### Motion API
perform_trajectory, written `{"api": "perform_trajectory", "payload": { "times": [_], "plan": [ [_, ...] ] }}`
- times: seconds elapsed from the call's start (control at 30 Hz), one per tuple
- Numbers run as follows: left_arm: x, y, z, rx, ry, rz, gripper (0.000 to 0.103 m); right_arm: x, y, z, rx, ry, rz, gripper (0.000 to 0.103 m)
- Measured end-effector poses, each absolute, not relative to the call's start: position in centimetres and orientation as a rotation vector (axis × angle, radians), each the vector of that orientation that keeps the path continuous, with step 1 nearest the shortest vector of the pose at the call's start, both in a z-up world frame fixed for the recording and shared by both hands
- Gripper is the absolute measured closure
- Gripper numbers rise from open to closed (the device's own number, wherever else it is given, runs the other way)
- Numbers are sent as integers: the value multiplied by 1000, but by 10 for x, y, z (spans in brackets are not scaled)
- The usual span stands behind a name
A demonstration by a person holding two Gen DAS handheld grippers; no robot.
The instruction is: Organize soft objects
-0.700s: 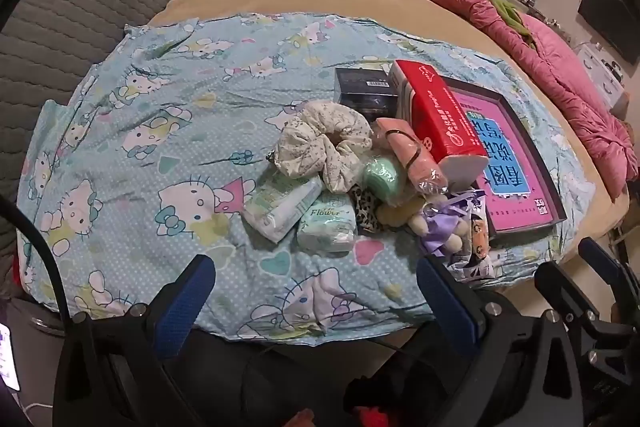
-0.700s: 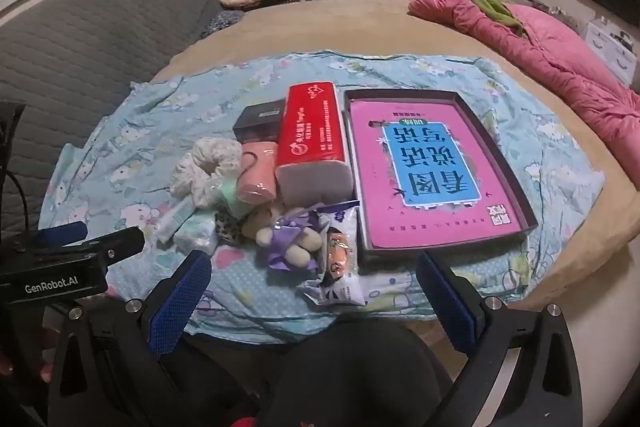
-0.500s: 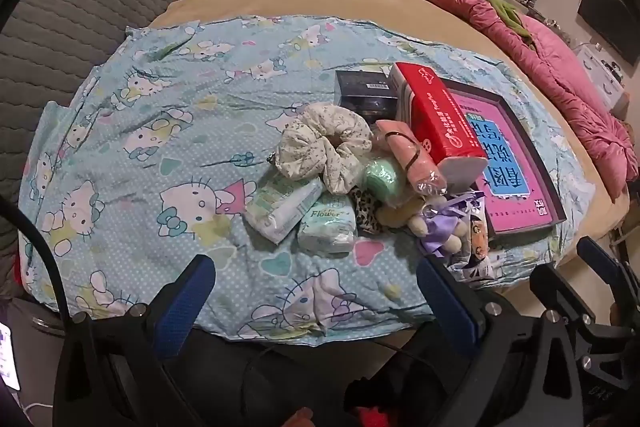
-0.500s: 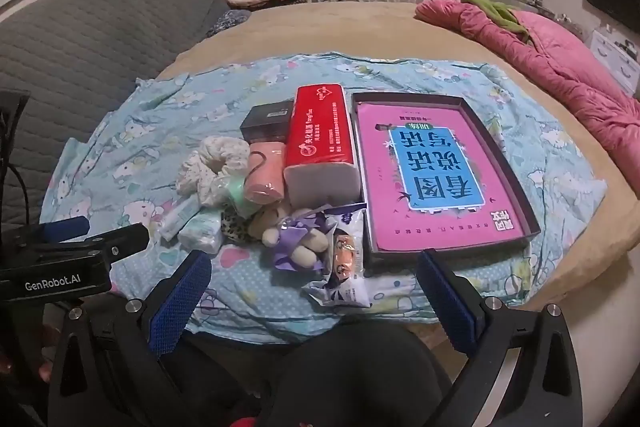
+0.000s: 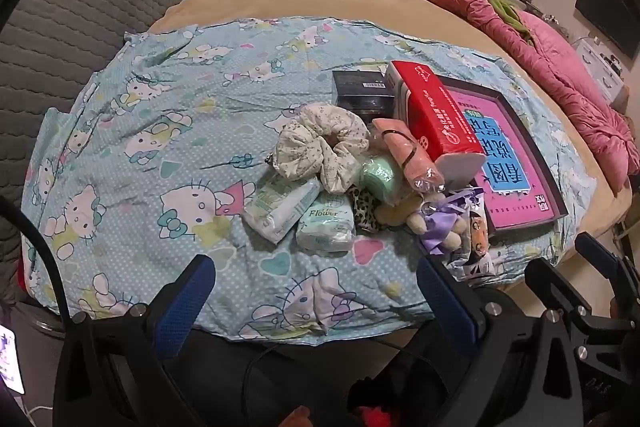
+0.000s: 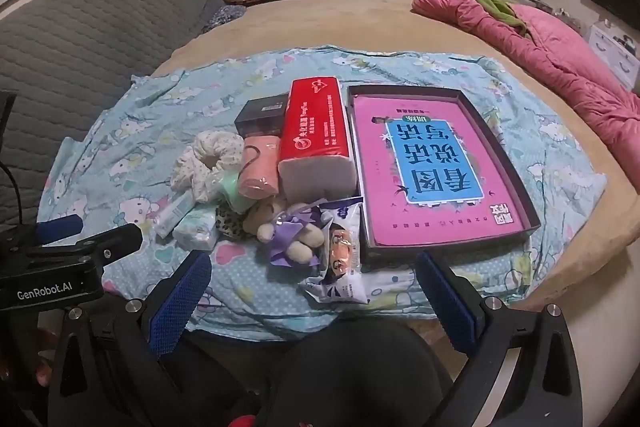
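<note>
Left gripper [image 5: 316, 291]: spread to full width, nothing between the blue pads, hovering off the near edge of the bed, tilted steeply down toward the pile. Right gripper [image 6: 314, 291]: likewise wide and empty, angled down, just beside its partner.

Ahead, on the cartoon-print sheet [image 5: 152, 147]: soft things heaped tight, with floral scrunchie [image 5: 320, 151] draped over tissue packs [image 5: 304, 215], pink roll [image 5: 408, 155] leaning on red tissue brick [image 5: 436, 119], plush toy [image 5: 436, 223] touching a snack packet [image 6: 344, 259]. Right of the heap, the dark tray [image 6: 496, 143] with a pink book inside.

Likely trouble: closing on one item and dragging its neighbours along, since all overlap; snagging the loose sheet with a pad on a low approach; squashing the snack packet while reaching for the plush; crossing both grippers over the same narrow heap.
</note>
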State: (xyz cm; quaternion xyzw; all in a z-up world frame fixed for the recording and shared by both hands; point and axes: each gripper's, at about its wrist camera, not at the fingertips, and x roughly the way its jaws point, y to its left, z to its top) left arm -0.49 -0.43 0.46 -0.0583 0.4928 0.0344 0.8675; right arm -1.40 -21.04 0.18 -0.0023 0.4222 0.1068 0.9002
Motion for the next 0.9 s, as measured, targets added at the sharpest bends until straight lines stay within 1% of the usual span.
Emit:
{"api": "perform_trajectory", "payload": {
  "times": [0.9],
  "plan": [
    [-6,-10,4,-107,1035,65,1,-13,-213,2,-13,883,206,1]
  ]
}}
